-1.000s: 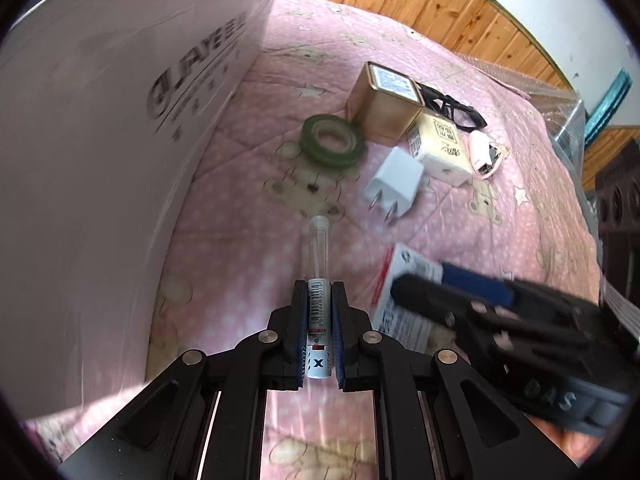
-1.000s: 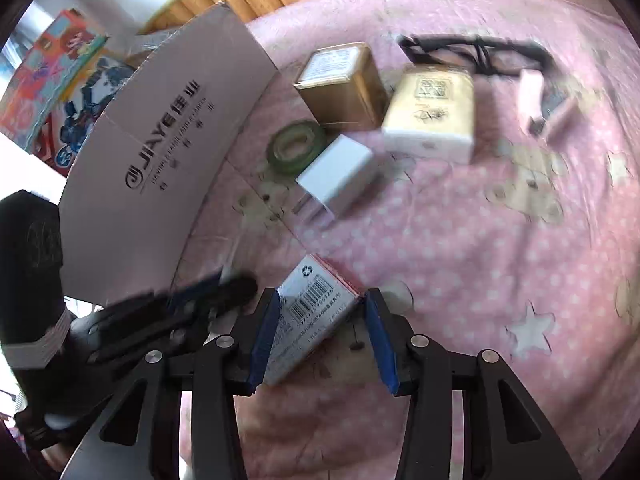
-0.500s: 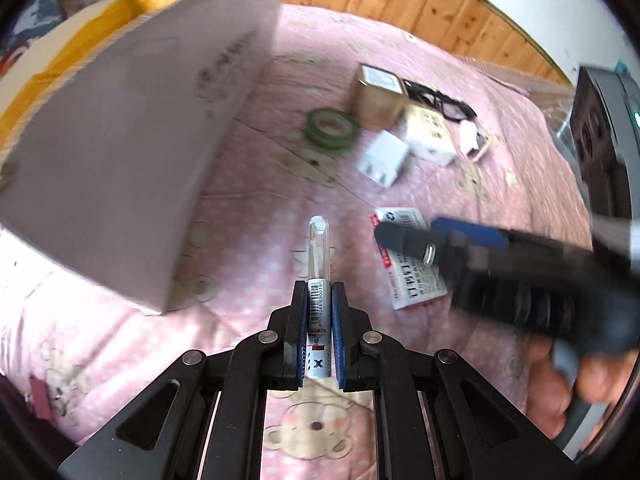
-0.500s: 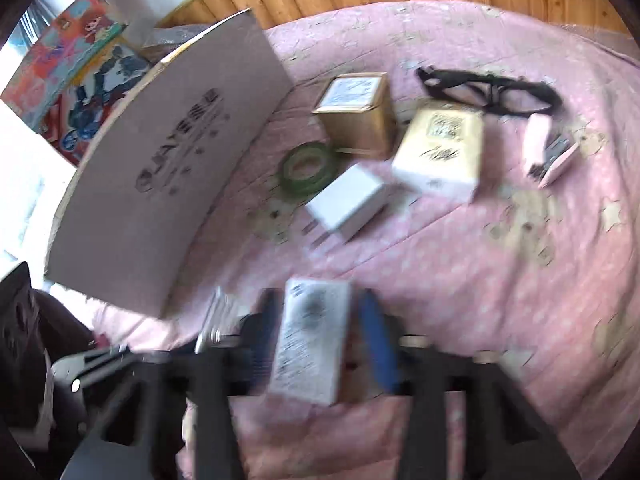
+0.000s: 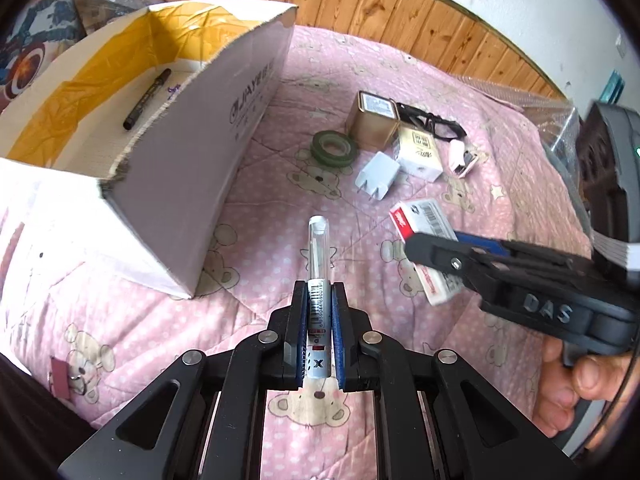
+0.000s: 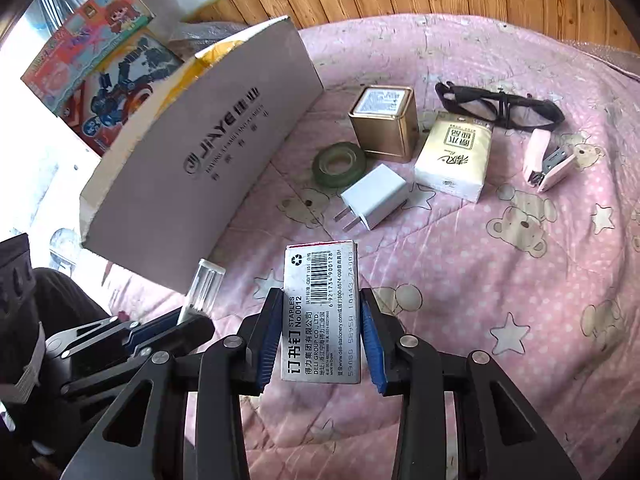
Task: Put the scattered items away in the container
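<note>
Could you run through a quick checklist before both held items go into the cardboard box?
1. Left gripper shut on the clear tube: ok.
2. Right gripper shut on the staples box: ok.
3. Cardboard box open at the top: ok.
4. Free floor space inside; only a black marker lies there: ok.
5. Either gripper already above the opening: not ok, both are over the pink quilt.
6. Grip firm enough for the carry: cannot tell.
</note>
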The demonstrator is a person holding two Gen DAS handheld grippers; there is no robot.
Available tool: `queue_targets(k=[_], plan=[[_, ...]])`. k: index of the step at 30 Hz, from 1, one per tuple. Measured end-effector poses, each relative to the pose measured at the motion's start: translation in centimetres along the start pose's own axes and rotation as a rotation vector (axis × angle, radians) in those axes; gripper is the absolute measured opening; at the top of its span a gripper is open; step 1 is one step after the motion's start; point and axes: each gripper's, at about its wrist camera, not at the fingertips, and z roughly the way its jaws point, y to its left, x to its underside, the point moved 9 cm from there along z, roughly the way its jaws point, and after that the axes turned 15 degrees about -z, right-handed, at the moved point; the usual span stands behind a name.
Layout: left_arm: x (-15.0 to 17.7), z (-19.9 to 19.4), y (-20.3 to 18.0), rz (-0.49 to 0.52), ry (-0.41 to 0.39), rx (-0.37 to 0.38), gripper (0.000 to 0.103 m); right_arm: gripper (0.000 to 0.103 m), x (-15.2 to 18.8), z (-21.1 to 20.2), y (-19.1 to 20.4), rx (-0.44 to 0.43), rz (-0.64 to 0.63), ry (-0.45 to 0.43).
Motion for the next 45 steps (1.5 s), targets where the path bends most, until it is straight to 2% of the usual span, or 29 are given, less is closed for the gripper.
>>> queue_targets(k=[5, 11, 16, 20, 26, 34, 38, 45], plan=[[-0.2, -1.7, -0.8, 0.001, -0.026, 0.035, 0.011, 0.039, 1.9, -2.2, 0.3, -0.009, 0.006, -0.009], [-0.8, -5.1, -2.2, 0.015, -0.084, 0.091, 0.011, 0.039, 0.8, -4.4, 0.8, -0.018, 0.02, -0.045], [-1.6, -7.6, -2.9, 0.004, -0.128, 0.159, 0.011, 0.039, 1.9, -6.6, 1.8, -0.067, 0.097, -0.09], [-1.7, -8.3, -3.2, -0.004, -0.114, 0.204, 0.011, 0.039, 4.1, -8.5, 2.0, -0.073, 0.17, -0.122], [-2.2, -10.3, -3.2, 0.004, -0.139, 0.237, 0.011, 0.039, 4.4, -12.8, 2.0, 0.033, 0.141, -0.177], [-5.4, -13.9, -1.6, -0.029, -0.214, 0.278, 0.011, 0.039, 0.2, -19.7, 4.2, 0.168, -0.007, -0.289], [-6.3, -15.1, -0.9, -0.049, -0.234, 0.285, 0.011, 0.039, -1.1, -21.0, 5.0, 0.189, -0.043, -0.305], [-6.4, -15.8, -0.4, -0.052, -0.222, 0.3, 0.011, 0.039, -3.1, -22.7, 5.6, 0.232, -0.083, -0.332]])
